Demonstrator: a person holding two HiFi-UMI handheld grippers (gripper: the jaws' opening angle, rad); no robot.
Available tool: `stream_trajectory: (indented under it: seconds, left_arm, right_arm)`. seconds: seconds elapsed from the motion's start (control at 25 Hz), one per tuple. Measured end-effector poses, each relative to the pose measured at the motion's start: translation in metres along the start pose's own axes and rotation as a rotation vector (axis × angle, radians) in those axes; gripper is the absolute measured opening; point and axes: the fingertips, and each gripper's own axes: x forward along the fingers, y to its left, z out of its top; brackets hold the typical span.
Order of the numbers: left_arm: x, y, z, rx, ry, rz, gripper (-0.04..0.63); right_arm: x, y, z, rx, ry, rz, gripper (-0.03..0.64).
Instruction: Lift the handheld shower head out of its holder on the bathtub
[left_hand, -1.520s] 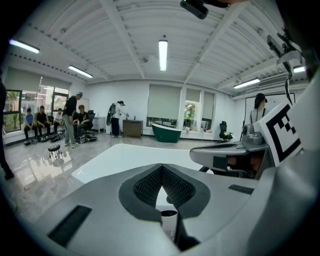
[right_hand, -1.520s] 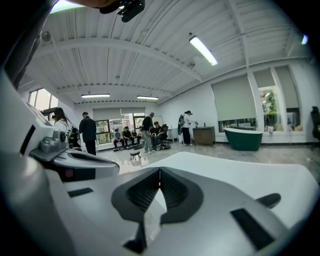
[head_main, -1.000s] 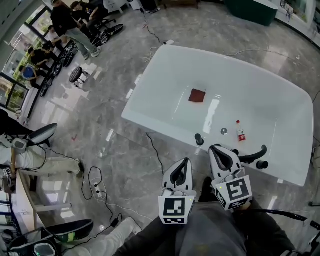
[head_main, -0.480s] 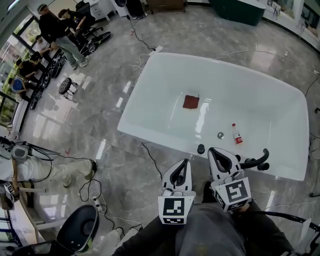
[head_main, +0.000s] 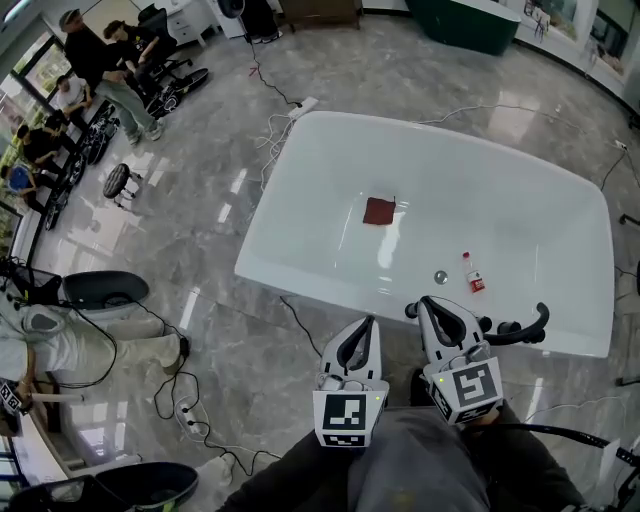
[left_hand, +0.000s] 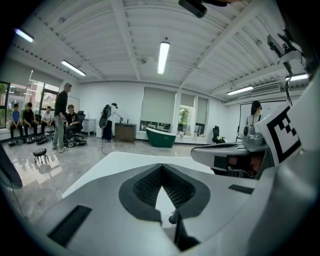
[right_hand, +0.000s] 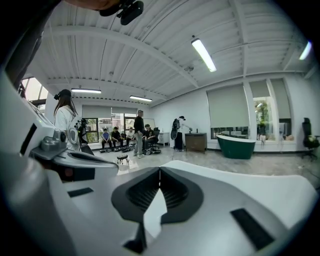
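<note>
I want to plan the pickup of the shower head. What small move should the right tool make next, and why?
Probably ease the right tool forward and to its right, toward the black shower head in its holder on the bathtub's near rim. That tool is nearest to it but not touching it. Its jaws are together and empty, so they would need opening before it arrives.

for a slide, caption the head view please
Both shut, left gripper and right gripper before a white bathtub, black shower head on its rim
</note>
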Motion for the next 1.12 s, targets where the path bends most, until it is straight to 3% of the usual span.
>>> stream_trajectory:
  seconds: [0.36,0.56,0.92,1.12]
  left_arm:
    - [0.012,0.017,-0.010,0.002,0.029,-0.052,0.003]
    - [0.031,0.018,-0.014,0.020,0.052,-0.055,0.003]
    - [0.047,0.009,-0.006,0.065,0.049,-0.082,0.003]
    - [0.051,0.014,-0.022,0.078,0.046,-0.084,0.003]
  right_arm:
    - [0.014,0.001,-0.011,0.002,0.021,-0.053,0.003]
    - [0.028,-0.004,-0.017,-0.009,0.011,-0.019,0.007]
    - [0.033,-0.017,-0.008,-0.016,-0.019,-0.038,0.077]
    - [0.035,-0.013,-0.039,-0.036,-0.015,-0.041,0.115]
